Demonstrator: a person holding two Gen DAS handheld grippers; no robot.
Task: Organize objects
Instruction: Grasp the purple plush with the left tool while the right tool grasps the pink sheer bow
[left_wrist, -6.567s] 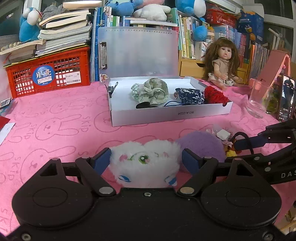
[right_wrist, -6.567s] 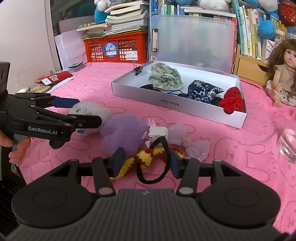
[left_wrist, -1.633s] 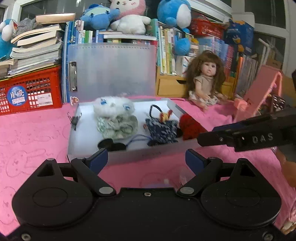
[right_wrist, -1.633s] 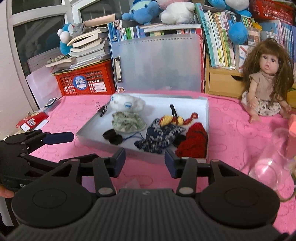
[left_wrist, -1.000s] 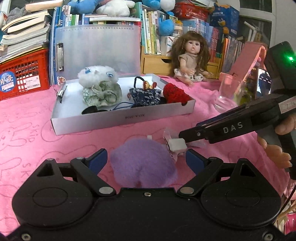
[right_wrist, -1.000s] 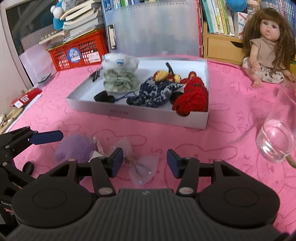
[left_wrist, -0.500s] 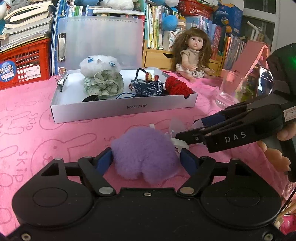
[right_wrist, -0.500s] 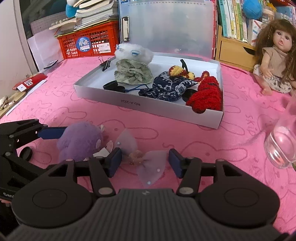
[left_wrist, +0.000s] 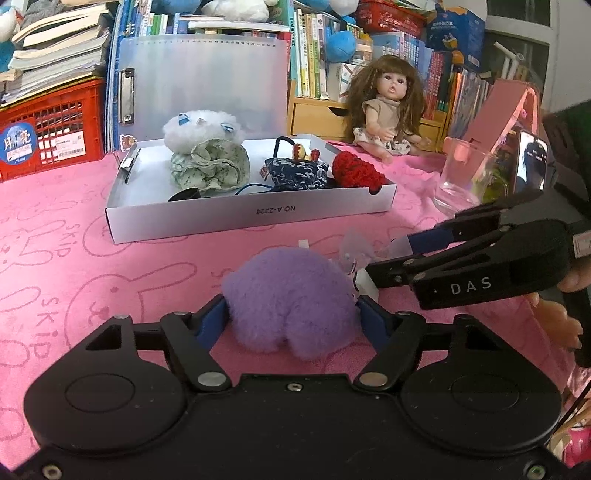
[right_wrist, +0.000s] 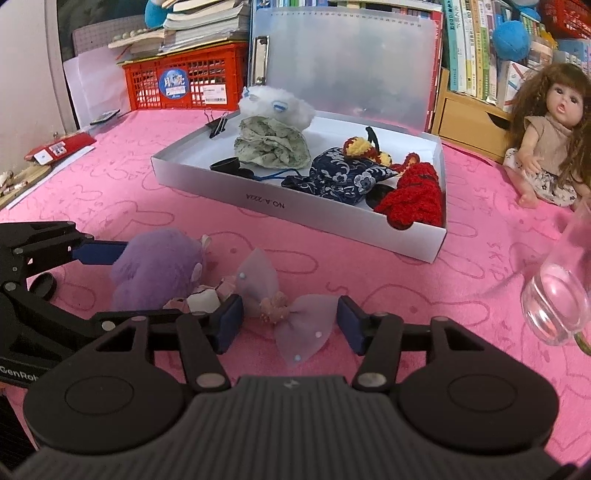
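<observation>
since the last look both pairs of fingers have been closing: the left gripper (left_wrist: 291, 319) now pinches the purple pompom (left_wrist: 288, 302) on the pink counter (left_wrist: 74, 266), its underside hidden by the fingers; the right gripper (right_wrist: 290, 325) stands narrow around the gauzy bow (right_wrist: 280, 302), pads not touching, bow's long axis running diagonally from upper left to lower right; beyond, the white box (right_wrist: 295, 210) holds other items

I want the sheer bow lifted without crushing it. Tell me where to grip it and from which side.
Grip the sheer bow at its pink knot, where both wings meet and it is firmest. It lies flat on the pink cloth, so come from above; the right gripper, jaws just closing, already straddles it.
</observation>
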